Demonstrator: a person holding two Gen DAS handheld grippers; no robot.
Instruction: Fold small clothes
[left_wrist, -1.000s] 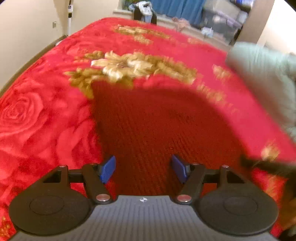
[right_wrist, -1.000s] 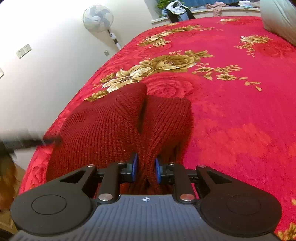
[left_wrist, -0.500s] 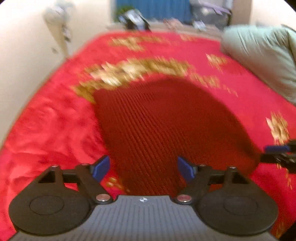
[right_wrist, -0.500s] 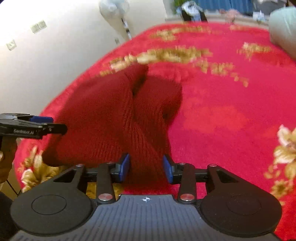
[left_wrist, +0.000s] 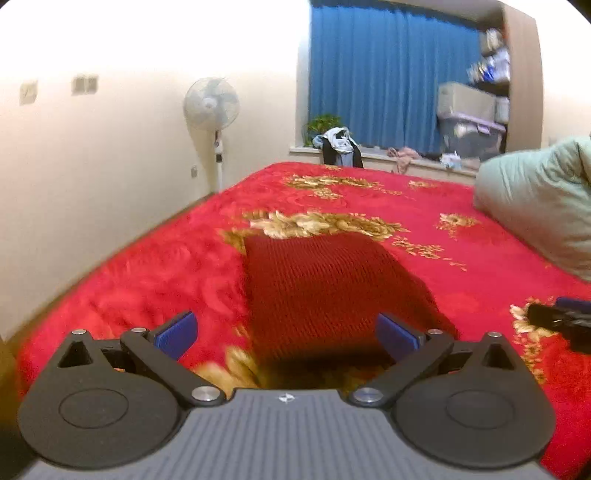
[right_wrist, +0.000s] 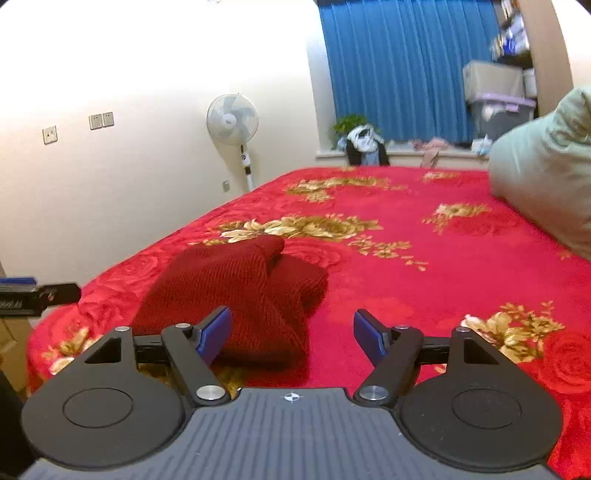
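A dark red knitted garment (left_wrist: 325, 291) lies folded on the red flowered blanket (left_wrist: 155, 266) near the bed's front edge. It also shows in the right wrist view (right_wrist: 236, 291) as a bunched stack. My left gripper (left_wrist: 286, 332) is open and empty, held just in front of the garment's near edge. My right gripper (right_wrist: 291, 332) is open and empty, with its left finger beside the garment's near right corner. The right gripper's tip shows at the right of the left wrist view (left_wrist: 561, 317), and the left gripper's tip shows at the left of the right wrist view (right_wrist: 33, 295).
A pale green pillow (left_wrist: 539, 206) lies on the bed at the right. A standing fan (left_wrist: 212, 110) is by the left wall. A blue curtain (left_wrist: 388, 74), a window sill with clothes (left_wrist: 340, 146) and storage boxes (left_wrist: 469, 122) are at the back.
My right gripper has opened and let go of the knitted garment. Both grippers have pulled back and tilted up, so more of the room shows. The garment now lies folded on the blanket.
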